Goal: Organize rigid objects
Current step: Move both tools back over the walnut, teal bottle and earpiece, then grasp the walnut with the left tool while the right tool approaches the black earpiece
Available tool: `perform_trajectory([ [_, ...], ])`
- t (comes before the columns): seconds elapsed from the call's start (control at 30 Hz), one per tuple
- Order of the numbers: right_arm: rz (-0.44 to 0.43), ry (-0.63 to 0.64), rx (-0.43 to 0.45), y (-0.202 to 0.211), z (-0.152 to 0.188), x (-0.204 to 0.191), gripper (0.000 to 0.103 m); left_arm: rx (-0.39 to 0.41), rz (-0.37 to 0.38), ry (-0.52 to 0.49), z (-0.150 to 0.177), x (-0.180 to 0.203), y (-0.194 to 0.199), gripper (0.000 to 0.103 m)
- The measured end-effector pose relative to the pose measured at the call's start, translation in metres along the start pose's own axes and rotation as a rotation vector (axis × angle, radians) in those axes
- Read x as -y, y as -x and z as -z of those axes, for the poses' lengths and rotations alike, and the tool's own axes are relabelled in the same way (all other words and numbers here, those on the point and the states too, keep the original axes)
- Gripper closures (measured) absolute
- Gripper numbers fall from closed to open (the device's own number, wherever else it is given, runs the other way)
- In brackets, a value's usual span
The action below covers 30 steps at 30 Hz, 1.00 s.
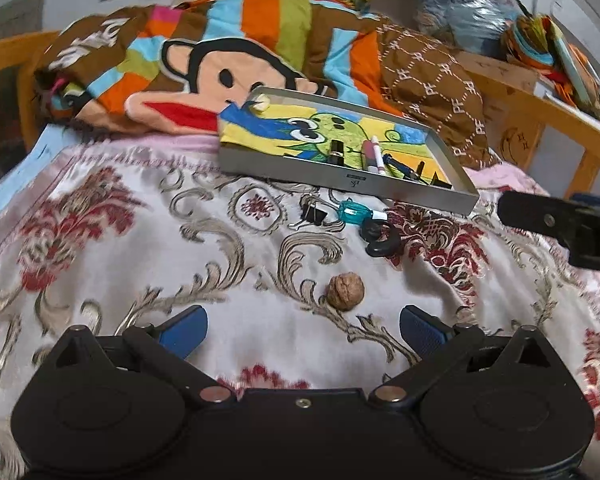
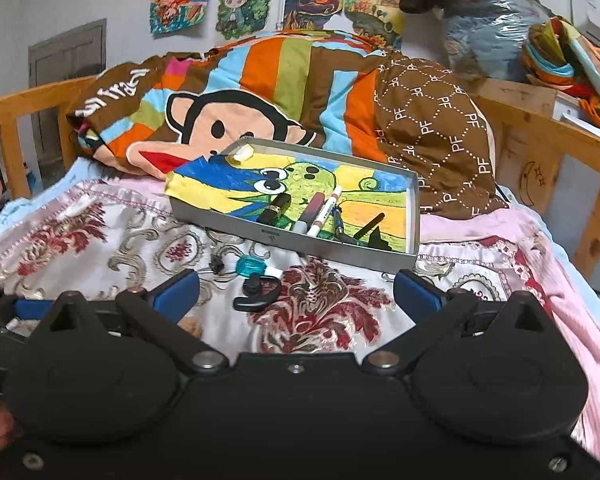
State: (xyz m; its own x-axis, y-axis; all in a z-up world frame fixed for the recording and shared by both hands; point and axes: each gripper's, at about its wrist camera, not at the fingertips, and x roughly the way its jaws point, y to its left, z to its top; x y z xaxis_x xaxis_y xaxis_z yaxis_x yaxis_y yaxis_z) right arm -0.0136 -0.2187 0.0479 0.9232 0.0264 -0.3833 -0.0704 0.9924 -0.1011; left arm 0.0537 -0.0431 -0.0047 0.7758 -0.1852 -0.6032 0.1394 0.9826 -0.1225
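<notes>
The left tool (image 1: 303,330) hangs with its blue-padded fingers (image 1: 184,330) spread wide and empty over the cream bedspread with red and grey floral embroidery (image 1: 140,248), a brown wrinkled walnut (image 1: 345,291) lying just ahead of the gap between them. The right tool (image 2: 296,294) is likewise spread open and holds nothing, with a black curved plastic hook (image 2: 256,292) on the cloth just ahead of it. Beyond lie a teal translucent clip (image 2: 253,268) and a black binder clip (image 1: 314,213) (both loose on the bed). Farther back sits a shallow grey metal tray (image 2: 292,240) lined with a bright crayon drawing, holding a white marker pen (image 2: 324,212) and other pens near its front wall
</notes>
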Motion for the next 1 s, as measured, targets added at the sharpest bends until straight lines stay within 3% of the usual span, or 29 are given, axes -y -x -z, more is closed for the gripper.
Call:
perform_trajectory([
  [0.2,-0.021,0.003,-0.029,-0.026,0.0,0.004,0.001,-0.027,0.006,-0.106,-0.006,0.007,-0.029,0.001],
  [0.53,-0.128,0.026,-0.053,-0.085,0.002,0.012,0.001,-0.033,0.106,-0.267,-0.012,0.018,-0.063,0.004],
  [0.67,-0.155,0.052,-0.06,-0.098,0.004,0.011,0.001,-0.032,0.126,-0.306,-0.006,0.017,-0.074,0.016],
  [0.83,-0.205,0.041,-0.073,-0.113,0.003,0.011,0.001,-0.05,0.214,-0.208,-0.007,0.0,-0.083,0.028],
  [0.9,-0.221,0.045,-0.082,-0.122,0.002,0.01,0.001,-0.038,0.215,-0.18,-0.007,-0.004,-0.085,0.047],
  [1.0,-0.253,0.044,-0.095,-0.136,0.003,0.005,0.008,-0.031,0.209,-0.159,-0.008,-0.007,-0.087,0.062],
])
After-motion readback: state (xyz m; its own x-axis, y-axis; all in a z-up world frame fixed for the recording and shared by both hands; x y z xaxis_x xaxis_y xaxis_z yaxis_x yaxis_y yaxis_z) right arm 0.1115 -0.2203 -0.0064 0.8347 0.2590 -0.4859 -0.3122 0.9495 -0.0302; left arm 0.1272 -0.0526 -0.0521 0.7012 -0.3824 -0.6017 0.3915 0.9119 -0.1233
